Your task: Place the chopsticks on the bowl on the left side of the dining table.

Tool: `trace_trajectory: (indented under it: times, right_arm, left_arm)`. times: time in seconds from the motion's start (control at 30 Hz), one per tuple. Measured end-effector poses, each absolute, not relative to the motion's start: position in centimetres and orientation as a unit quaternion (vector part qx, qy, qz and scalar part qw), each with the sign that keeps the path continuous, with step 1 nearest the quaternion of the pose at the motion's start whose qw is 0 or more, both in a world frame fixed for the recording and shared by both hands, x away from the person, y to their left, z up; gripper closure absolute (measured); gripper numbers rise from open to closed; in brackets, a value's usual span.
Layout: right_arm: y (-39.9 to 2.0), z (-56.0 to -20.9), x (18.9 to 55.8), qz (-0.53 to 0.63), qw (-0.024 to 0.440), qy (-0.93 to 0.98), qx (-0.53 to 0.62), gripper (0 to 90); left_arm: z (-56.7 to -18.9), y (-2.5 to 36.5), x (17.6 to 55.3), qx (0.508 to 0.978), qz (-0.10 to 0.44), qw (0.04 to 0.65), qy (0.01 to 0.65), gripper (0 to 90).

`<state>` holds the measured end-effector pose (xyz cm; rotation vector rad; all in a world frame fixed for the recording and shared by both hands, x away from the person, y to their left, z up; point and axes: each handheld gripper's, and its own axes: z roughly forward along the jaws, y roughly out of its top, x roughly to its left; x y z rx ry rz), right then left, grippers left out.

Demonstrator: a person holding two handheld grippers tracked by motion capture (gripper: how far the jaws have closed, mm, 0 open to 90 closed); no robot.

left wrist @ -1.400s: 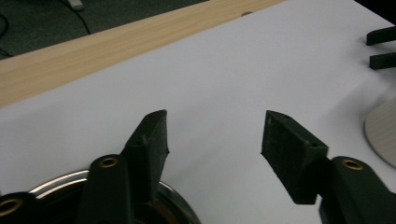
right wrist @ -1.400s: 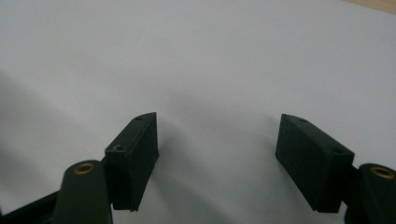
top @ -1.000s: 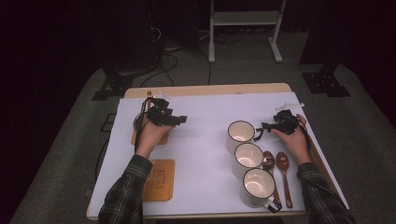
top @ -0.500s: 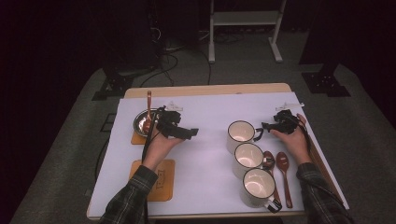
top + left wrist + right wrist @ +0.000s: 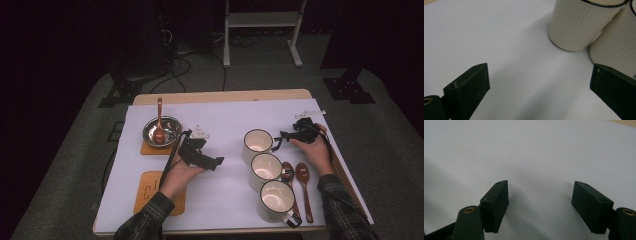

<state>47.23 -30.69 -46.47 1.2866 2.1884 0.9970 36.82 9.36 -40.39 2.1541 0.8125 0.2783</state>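
Note:
My left gripper [image 5: 216, 162] hovers over the white table cover mid-table, pointing right toward three cream mugs. Its jaws have just been opening and now stand wide with nothing between them [image 5: 537, 82]. The far mug [image 5: 258, 142] and the middle mug [image 5: 266, 167] appear as ribbed walls in the left gripper view, far mug [image 5: 574, 25] and middle mug [image 5: 616, 47]. The near mug [image 5: 276, 200] stands by the front edge. My right gripper [image 5: 283, 135] rests open beside the far mug's handle, over bare cover [image 5: 540, 195].
A metal bowl [image 5: 167, 125] holding a wooden spoon [image 5: 159, 131] sits on a wooden coaster [image 5: 148, 149] at the left. A second coaster [image 5: 150, 192] lies near the front. Two wooden spoons [image 5: 303, 180] lie right of the mugs.
My left hand has moved away from the bowl, rightward and nearer, toward the mugs, leaving the spoon in the bowl. The right hand has stayed where it was.

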Motion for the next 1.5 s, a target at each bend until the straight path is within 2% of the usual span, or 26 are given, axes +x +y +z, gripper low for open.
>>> trace_trajectory:
  times: [0.57, 0.7, 0.73, 0.8, 1.0, 1.07, 1.5]
  right_arm:
    - [-30.6, -46.4, 47.2, 0.356, 0.208, 0.786, 0.460, 28.9]
    - [-30.5, -46.3, 47.1, 0.352, 0.208, 0.787, 0.463, 31.4]
    - [-30.4, -46.0, 47.0, 0.348, 0.203, 0.788, 0.465, 35.8]
    - [-30.4, -45.9, 46.9, 0.346, 0.201, 0.789, 0.466, 37.4]
    - [-30.5, -45.1, 46.3, 0.356, 0.204, 0.784, 0.466, 38.0]
    - [-30.6, -44.7, 46.0, 0.359, 0.206, 0.782, 0.466, 38.1]
    - [-31.8, -42.6, 43.5, 0.366, 0.212, 0.771, 0.475, 39.1]
  left_arm:
    - [-44.0, 7.1, 33.6, 0.875, 0.100, 0.367, 0.298, 0.9]
    - [-44.6, 6.7, 33.4, 0.881, 0.101, 0.357, 0.294, 0.9]
    - [-44.9, 6.3, 33.2, 0.881, 0.105, 0.356, 0.294, 0.9]
    - [-45.0, 6.1, 33.0, 0.883, 0.112, 0.353, 0.289, 0.9]
    - [-45.8, 5.4, 32.8, 0.887, 0.108, 0.345, 0.287, 0.9]
    - [-46.1, 5.0, 32.5, 0.888, 0.125, 0.341, 0.282, 0.0]
    - [-46.5, 5.2, 32.1, 0.878, 0.131, 0.360, 0.287, 0.0]
